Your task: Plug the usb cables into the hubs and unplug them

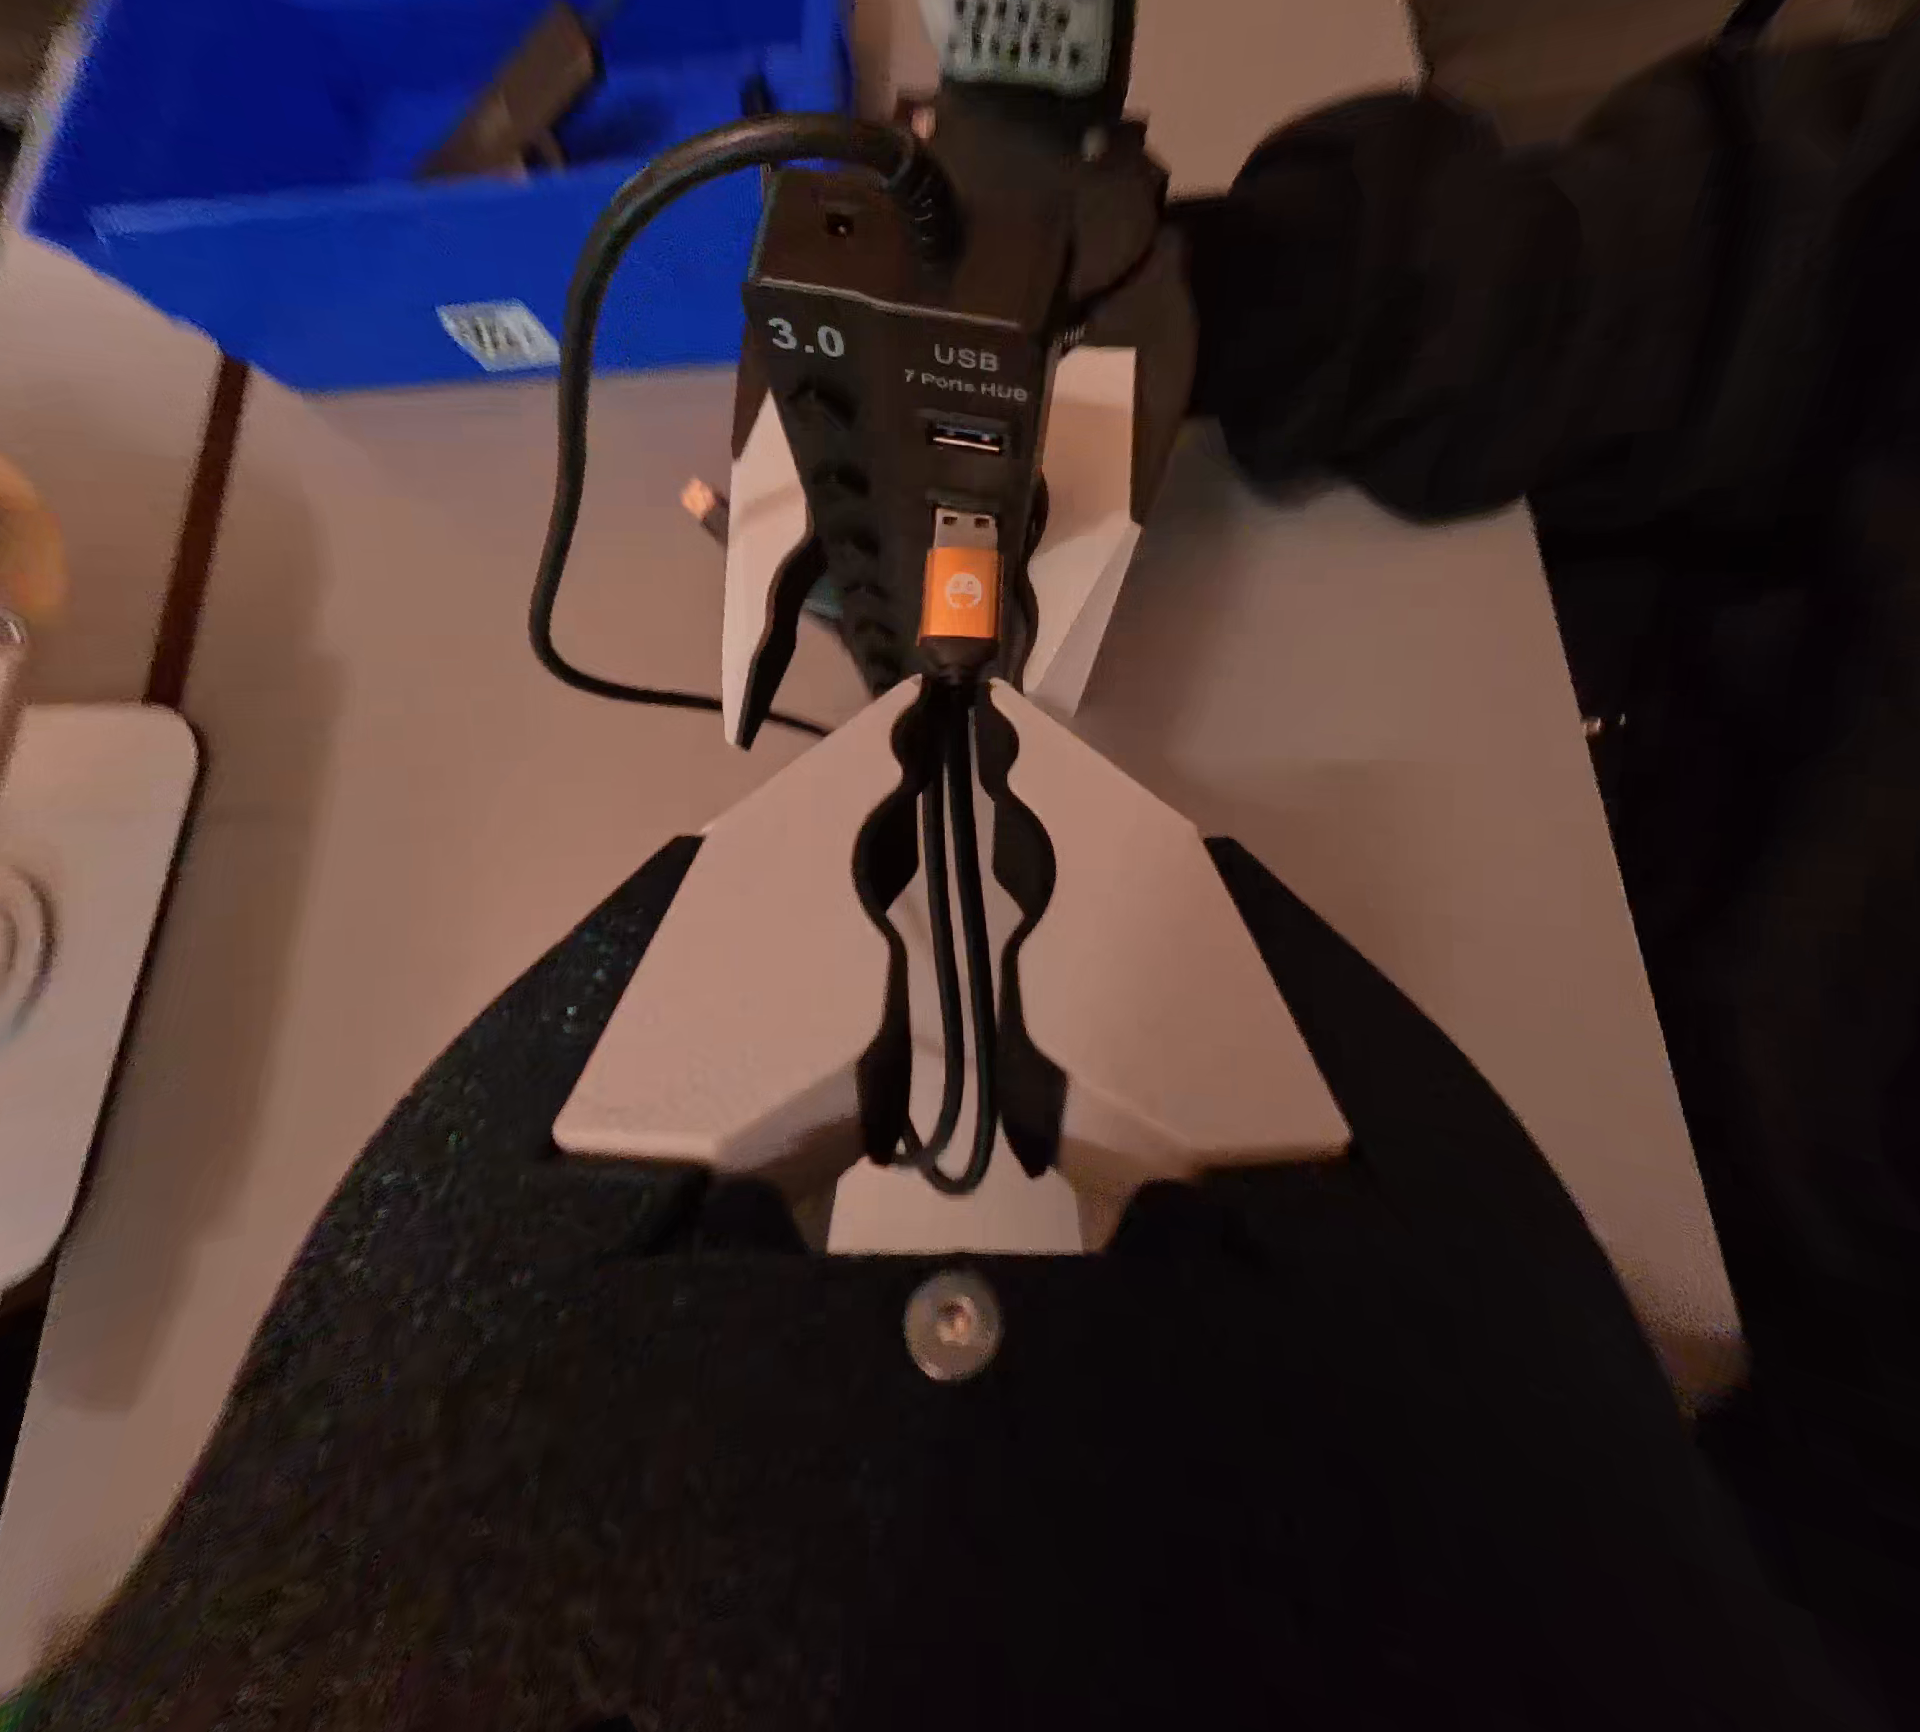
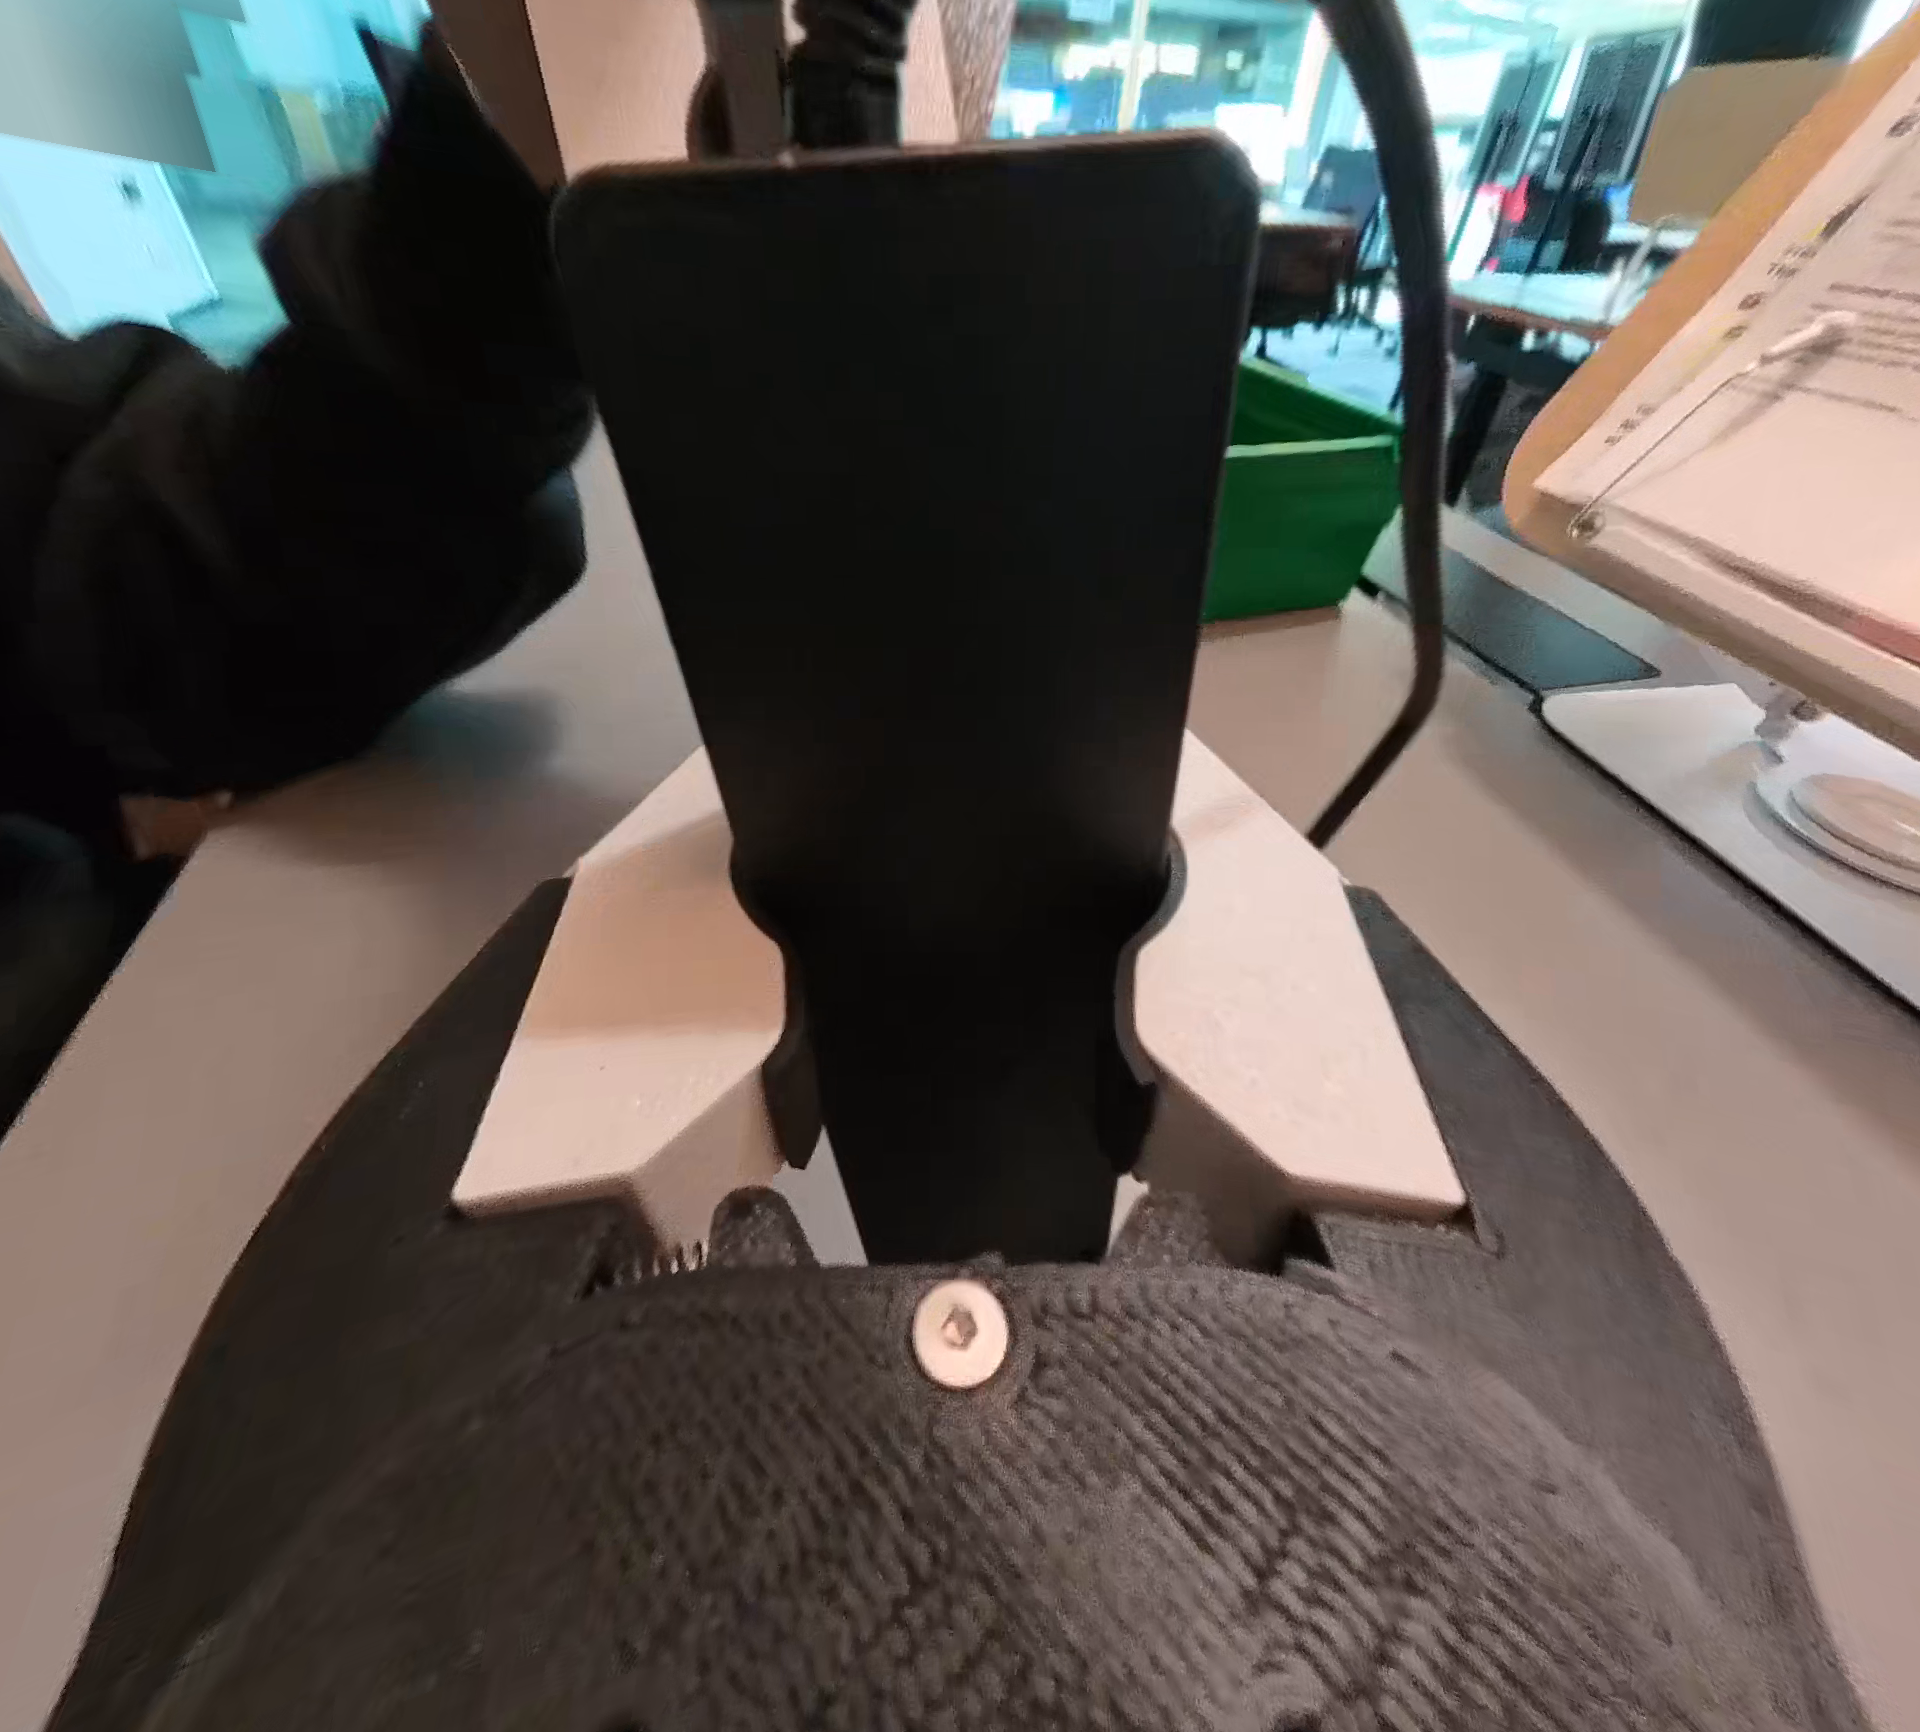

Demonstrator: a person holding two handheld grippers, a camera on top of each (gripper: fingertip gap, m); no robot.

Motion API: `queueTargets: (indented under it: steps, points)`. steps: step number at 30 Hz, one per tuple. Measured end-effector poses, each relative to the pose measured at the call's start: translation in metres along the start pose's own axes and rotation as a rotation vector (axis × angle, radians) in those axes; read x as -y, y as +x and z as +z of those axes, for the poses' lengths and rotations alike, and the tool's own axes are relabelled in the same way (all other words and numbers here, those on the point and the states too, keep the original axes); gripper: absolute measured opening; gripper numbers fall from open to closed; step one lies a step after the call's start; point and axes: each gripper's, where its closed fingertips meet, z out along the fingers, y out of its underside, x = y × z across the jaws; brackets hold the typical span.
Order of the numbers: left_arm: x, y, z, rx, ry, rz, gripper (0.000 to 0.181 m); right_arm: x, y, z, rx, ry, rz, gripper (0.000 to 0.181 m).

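Left wrist view: the left gripper [image 1: 951, 695] pinches the black lead just behind an orange USB plug [image 1: 958, 586], its fingers pressed together on the cable [image 1: 961, 934], which loops back between them. Gripping close to the plug probably keeps the connector stiff and aimed. The plug's metal tip sits at the mouth of the second port of the black USB hub [image 1: 904, 394], only partly entered as far as can be judged; the port above it [image 1: 968, 439] is vacant.

The hub is held off the table [image 1: 1299, 643] by the right gripper [image 1: 925, 643], whose white fingers clamp its lower body from both sides; this likely braces it against the push of insertion and presents the port face squarely to the plug. The hub's own thick cable [image 1: 582, 456] droops leftwards to the table, where a second loose plug [image 1: 704, 506] lies near it.

Right wrist view: the right gripper [image 2: 956, 1017] closes on the hub [image 2: 904, 487], seen from its plain back.

A blue bin [image 1: 343, 124] stands towards the far left edge of the table.

Writing: the hub's face carries white printed lettering, the orange plug a small pale logo, and the bin a sticker; none is reproduced here.
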Motion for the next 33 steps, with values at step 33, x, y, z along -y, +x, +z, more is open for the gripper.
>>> queueTargets:
  steps: [33]
  points:
    - [0.023, -0.002, 0.011, -0.042, 0.197, 0.052, 0.012, 0.004, -0.003, -0.005, 0.018, -0.019, 0.022, 0.063]
